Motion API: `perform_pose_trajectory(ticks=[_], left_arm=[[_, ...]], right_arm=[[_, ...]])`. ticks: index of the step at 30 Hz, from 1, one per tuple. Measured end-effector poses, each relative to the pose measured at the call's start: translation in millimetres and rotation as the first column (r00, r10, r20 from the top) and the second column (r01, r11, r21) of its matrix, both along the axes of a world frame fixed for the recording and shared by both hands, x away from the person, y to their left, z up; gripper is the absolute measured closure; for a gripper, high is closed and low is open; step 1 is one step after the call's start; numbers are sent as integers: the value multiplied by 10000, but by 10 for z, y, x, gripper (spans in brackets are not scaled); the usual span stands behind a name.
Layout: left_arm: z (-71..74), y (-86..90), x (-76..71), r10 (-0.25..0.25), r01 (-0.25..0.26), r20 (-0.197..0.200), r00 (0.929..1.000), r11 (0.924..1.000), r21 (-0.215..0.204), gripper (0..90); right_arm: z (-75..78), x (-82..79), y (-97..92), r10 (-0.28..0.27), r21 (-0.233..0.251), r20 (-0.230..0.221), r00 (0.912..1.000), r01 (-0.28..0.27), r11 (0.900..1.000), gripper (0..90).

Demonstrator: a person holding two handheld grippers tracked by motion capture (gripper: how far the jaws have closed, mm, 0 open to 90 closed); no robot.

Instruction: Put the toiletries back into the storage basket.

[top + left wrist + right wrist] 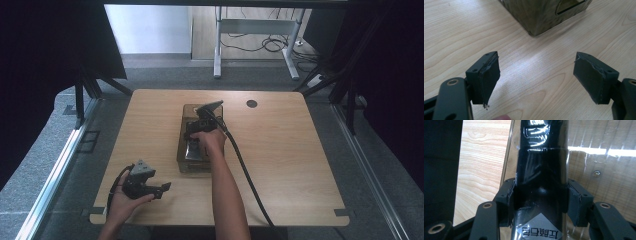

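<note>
Looking down, we see the right claw (194, 131) clenched on a glossy black bottle (541, 170), its 2 pads pressed against the smooth rounded sides above a silver diamond label (539, 230). The bottle sits inside a clear, tinted plastic box (181, 150) at the middle of the pale wood-grain desk (290, 165). Our left claw (536, 75) rests released near the front-left edge, its 2 worn rubber pads wide apart over bare wood.
</note>
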State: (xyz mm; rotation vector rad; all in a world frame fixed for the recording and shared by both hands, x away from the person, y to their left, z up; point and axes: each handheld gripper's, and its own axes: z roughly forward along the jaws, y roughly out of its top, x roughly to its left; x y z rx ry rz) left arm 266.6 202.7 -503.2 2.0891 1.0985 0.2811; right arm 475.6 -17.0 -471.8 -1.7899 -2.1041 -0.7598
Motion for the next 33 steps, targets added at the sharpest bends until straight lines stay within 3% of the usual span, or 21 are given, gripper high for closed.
perform_pose_trajectory(ticks=[24,27,33], left_arm=[[-8,8,11,-9,9,-8,10000,10000,21,214],[-9,9,10,-10,10,-9,10000,10000,19,214],[-16,-2,12,-26,26,-7,10000,10000,8,214]], right_arm=[[-241,-38,84,-147,-140,-367,9992,142,9998,457],[-272,-35,83,-248,-336,-487,9985,232,9992,449],[-222,-34,39,-392,-104,-592,9975,387,9992,414]])
